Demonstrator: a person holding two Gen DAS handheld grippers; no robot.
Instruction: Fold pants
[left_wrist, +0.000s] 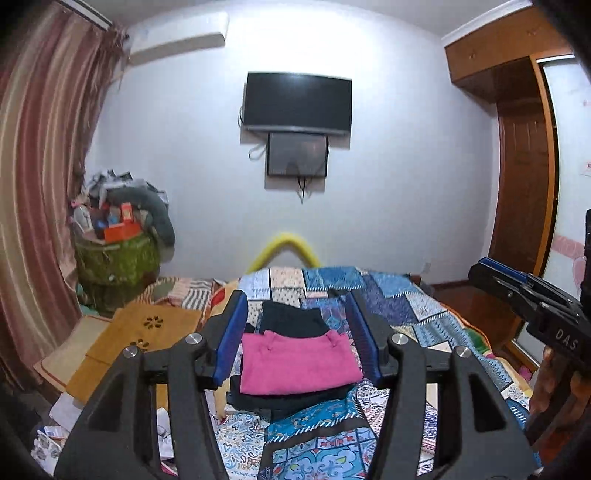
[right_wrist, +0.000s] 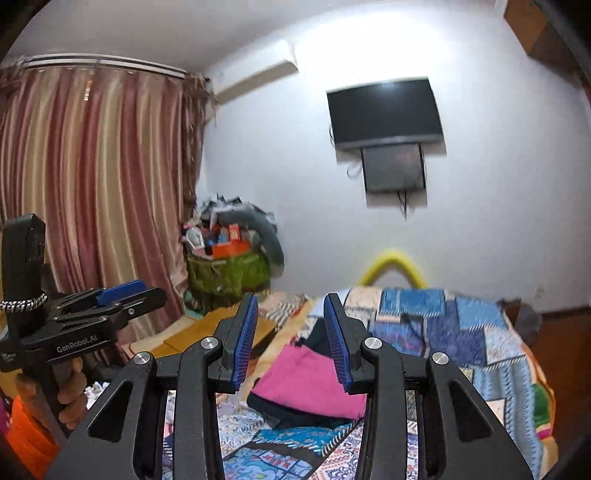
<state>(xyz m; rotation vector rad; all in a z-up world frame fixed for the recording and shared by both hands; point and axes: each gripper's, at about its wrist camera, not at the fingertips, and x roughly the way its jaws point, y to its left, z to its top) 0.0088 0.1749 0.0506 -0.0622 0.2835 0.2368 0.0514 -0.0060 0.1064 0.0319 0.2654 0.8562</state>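
Folded pink pants (left_wrist: 299, 363) lie on top of folded black pants (left_wrist: 291, 400) on the patchwork bedspread (left_wrist: 406, 306). More black folded cloth (left_wrist: 293, 317) lies just behind them. My left gripper (left_wrist: 299, 306) is open and empty, held above and in front of the pile. My right gripper (right_wrist: 290, 314) is open and empty, also raised above the pile; the pink pants (right_wrist: 310, 380) show between its fingers. Each gripper appears at the edge of the other's view: the right one (left_wrist: 491, 273) and the left one (right_wrist: 140, 291).
The bed fills the lower middle. A green basket (left_wrist: 118, 258) piled with boxes and clothes stands at the back left by the striped curtain (left_wrist: 40, 166). A yellow board (left_wrist: 147, 332) lies left of the bed. A wardrobe (left_wrist: 524, 166) stands on the right, and a TV (left_wrist: 297, 101) hangs on the wall.
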